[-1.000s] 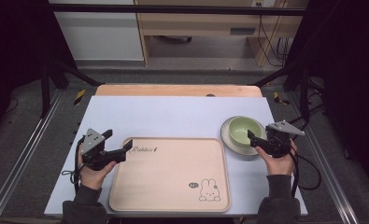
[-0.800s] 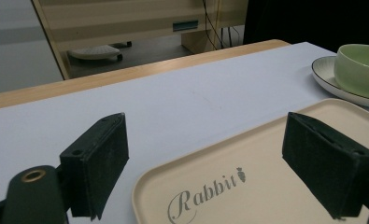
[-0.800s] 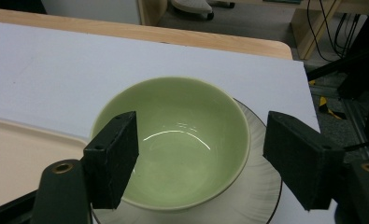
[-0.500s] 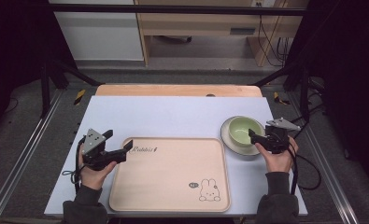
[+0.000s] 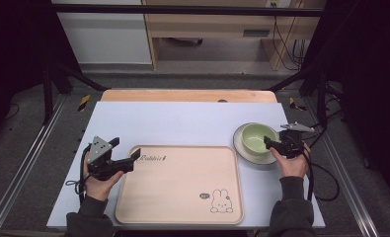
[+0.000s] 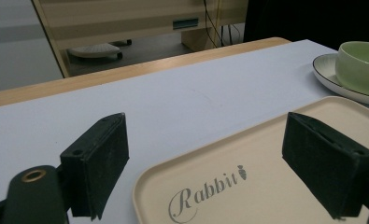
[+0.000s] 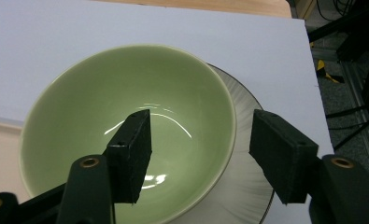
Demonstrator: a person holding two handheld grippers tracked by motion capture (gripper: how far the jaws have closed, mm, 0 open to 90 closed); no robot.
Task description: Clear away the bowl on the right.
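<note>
A light green bowl [image 5: 257,137] stands on a white plate [image 5: 242,148] at the right of the white-topped table. My right gripper [image 5: 269,143] is at the bowl's right side. In the right gripper view one jaw hangs inside the bowl [image 7: 102,93] and the other outside it over the plate [image 7: 252,98]. The right gripper [image 7: 203,149] has just been closing around the rim, and a gap shows at each pad. My left gripper [image 5: 132,159] is open at the beige rabbit tray's [image 5: 182,182] far left corner. The tray's corner [image 6: 247,196] lies between its jaws [image 6: 215,163], untouched.
The tray takes up the table's near middle, its right edge close to the plate. A wooden strip [image 5: 187,95] runs along the table's far edge. Black frame posts [image 5: 47,89] stand at both sides, and cables trail from each gripper.
My right gripper has moved a little left and down onto the bowl's rim. The left gripper and the tray have not moved.
</note>
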